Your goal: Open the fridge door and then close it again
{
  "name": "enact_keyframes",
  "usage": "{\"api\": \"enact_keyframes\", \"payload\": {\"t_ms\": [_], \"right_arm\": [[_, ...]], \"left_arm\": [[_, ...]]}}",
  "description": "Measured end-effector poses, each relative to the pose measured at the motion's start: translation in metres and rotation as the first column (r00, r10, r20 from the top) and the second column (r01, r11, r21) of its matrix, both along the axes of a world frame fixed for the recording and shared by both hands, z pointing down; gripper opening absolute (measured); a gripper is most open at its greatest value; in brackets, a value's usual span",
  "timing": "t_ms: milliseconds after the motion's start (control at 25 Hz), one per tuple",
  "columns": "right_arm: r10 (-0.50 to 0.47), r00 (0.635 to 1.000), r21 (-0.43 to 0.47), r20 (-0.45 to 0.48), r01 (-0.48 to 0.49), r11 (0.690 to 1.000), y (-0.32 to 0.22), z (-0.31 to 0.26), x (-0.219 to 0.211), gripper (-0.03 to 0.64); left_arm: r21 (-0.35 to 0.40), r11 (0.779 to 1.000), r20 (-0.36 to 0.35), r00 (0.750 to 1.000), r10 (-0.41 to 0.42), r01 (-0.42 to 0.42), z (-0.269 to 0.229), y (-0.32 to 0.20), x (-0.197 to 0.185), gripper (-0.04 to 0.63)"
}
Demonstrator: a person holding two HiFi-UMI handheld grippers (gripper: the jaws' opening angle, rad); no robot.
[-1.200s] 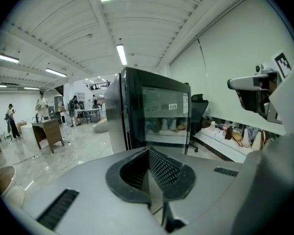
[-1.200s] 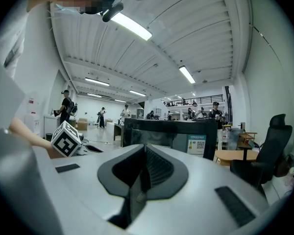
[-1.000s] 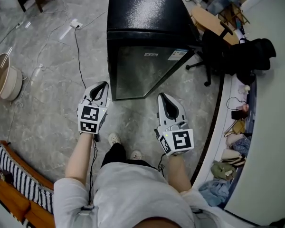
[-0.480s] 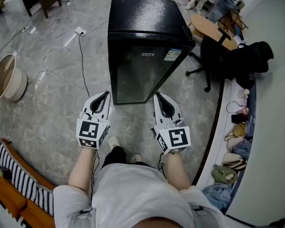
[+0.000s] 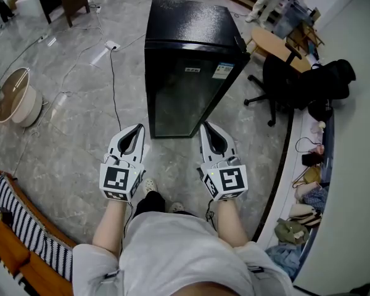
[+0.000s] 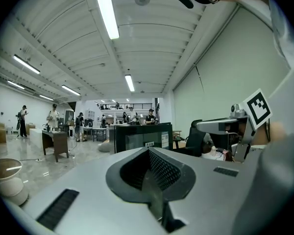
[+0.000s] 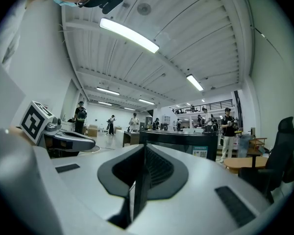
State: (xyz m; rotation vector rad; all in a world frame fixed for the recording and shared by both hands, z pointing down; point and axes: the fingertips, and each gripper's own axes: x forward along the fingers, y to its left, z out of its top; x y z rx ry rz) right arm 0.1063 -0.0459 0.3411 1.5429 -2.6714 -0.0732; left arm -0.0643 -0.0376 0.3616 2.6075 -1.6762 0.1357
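Note:
A black mini fridge (image 5: 191, 54) stands on the floor ahead of me with its dark glass door closed. In the head view my left gripper (image 5: 139, 128) and right gripper (image 5: 204, 128) are held level side by side, short of the fridge's front and touching nothing. Both are shut and empty. The left gripper view shows its shut jaws (image 6: 148, 153) pointing at the fridge (image 6: 142, 137). My right gripper's shut jaws (image 7: 144, 150) point at the fridge (image 7: 181, 142) as well.
A black office chair (image 5: 280, 73) draped with dark clothes and a round wooden table (image 5: 268, 39) stand right of the fridge. Cables (image 5: 111, 73) run over the floor at left near a round stool (image 5: 15, 100). A striped sofa (image 5: 18, 233) is at lower left; a cluttered ledge (image 5: 308, 184) runs along the right.
Both grippers have risen, the left one more, and stayed shut. More of the fridge's front now shows, and it sits farther from me.

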Motion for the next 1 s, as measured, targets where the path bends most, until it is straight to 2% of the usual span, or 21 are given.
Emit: {"api": "enact_keyframes", "payload": {"t_ms": [480, 1000], "right_arm": [[-0.033, 0.999, 0.019, -0.002, 0.033, 0.999, 0.039, -0.009, 0.008, 0.025], [-0.038, 0.999, 0.039, 0.007, 0.037, 0.999, 0.046, -0.016, 0.014, 0.025]], "left_arm": [[0.063, 0.998, -0.039, 0.999, -0.019, 0.022, -0.019, 0.044, 0.014, 0.014], [0.106, 0.994, -0.034, 0.999, 0.007, -0.003, -0.03, 0.054, 0.03, 0.015]]}}
